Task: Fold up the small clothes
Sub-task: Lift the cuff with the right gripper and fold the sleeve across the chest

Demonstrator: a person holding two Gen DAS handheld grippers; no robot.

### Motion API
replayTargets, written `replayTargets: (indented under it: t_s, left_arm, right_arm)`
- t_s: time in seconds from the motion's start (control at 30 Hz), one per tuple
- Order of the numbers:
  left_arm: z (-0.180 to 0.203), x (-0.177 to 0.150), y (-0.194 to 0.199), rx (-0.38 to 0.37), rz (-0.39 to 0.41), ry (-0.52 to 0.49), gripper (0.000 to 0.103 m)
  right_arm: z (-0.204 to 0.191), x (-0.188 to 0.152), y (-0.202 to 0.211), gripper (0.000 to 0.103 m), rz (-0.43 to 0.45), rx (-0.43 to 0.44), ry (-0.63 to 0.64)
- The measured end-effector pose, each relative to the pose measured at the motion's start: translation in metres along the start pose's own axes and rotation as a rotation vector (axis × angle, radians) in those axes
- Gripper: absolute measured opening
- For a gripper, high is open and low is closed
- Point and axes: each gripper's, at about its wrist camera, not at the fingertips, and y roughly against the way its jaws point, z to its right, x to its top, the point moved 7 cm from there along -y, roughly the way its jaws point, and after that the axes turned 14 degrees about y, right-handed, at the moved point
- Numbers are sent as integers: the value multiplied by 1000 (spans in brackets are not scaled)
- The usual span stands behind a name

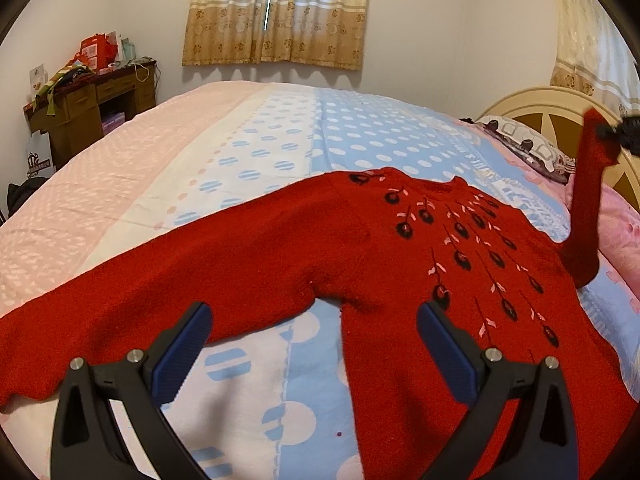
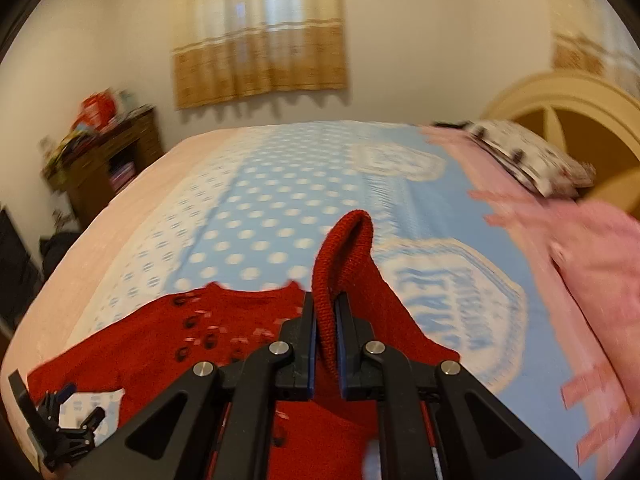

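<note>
your left gripper [image 1: 316, 334] has its two blue-padded fingers [image 1: 188, 344] spread wide apart and holds nothing. right under and ahead of it lies the fuzzy red knit sweater with black and pink flower shapes [image 1: 400, 248], spread flat on the blue bedsheet with white dots [image 1: 304, 392]. one long sleeve runs off to the left of that gripper, and the armpit sits just ahead, between the two fingers. the body of the sweater goes under the right finger. your right gripper [image 2: 325, 322] is squeezed tight on the other red sleeve [image 2: 344, 248]. the cuff end pokes up ahead of its tips and folds over at the top. from the left gripper, that sleeve stands up off the bed, far to the right, with the right gripper [image 1: 616, 130] at its top. from the right gripper, the left gripper [image 2: 66, 420] shows low at the left, over the sweater. farther ahead on the right are a pink blanket [image 2: 596, 264], a patterned pillow [image 2: 532, 156] and a cream round headboard [image 2: 560, 92]. far ahead on the left is a brown wooden desk piled with stuff [image 1: 88, 104], and tan flowered curtains [image 1: 276, 12] hang on the wall.
</note>
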Motion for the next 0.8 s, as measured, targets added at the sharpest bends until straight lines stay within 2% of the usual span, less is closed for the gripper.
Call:
replayTargets:
  t_s: [0.13, 0.2, 0.3, 0.43, 0.57, 0.63, 0.7, 0.8]
  left_arm:
    - [-6, -1, 2, 9, 2, 5, 103]
    - [-9, -1, 3, -3, -6, 12, 103]
    - [-15, 0, 5, 23, 3, 17, 103]
    - [-22, 0, 8, 0, -14, 37, 103]
    - [-26, 3, 12, 4, -11, 36, 103]
    - [-24, 4, 15, 8, -10, 16, 103]
    - [-20, 5, 17, 7, -4, -6, 103]
    - [-10, 7, 18, -18, -17, -24, 103]
  right_arm:
    - [-61, 12, -17, 7, 3, 55, 104]
    - [-90, 13, -26, 7, -1, 82, 148]
    - [-131, 8, -43, 7, -14, 125, 210]
    - [-177, -11, -68, 7, -46, 177, 272]
    - [-216, -49, -97, 10, -139, 317, 307]
    - [-221, -68, -105, 23, -169, 341, 309]
    - [-213, -88, -103, 61, -195, 370, 295]
    - [-189, -114, -90, 63, -215, 383, 268]
